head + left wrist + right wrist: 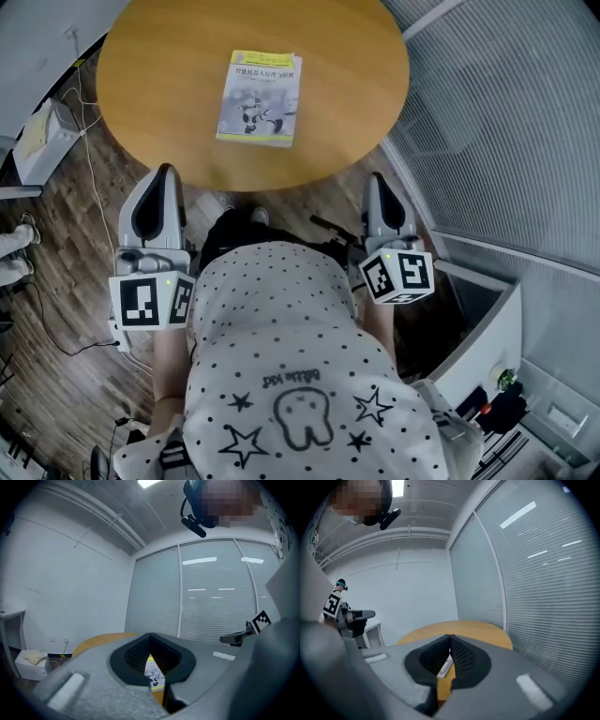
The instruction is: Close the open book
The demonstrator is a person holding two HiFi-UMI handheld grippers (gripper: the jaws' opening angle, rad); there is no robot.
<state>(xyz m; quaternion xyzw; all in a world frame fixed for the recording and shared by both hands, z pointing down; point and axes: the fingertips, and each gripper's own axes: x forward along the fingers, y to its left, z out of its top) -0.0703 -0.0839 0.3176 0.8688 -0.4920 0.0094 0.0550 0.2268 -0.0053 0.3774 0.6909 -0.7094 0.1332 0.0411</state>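
On the round wooden counter (150, 84), about mid-top, the book (260, 97) lies closed, cover up, well ahead of both grippers and between their lines. Left gripper (166, 173) and right gripper (377, 180) sit low by the person (281, 356), tips about at the counter's near rim, each with jaws pressed together and nothing held. Bare wood all round the book; blinds wall (506, 112) close on the right, floor (66, 234) with cables on the left.
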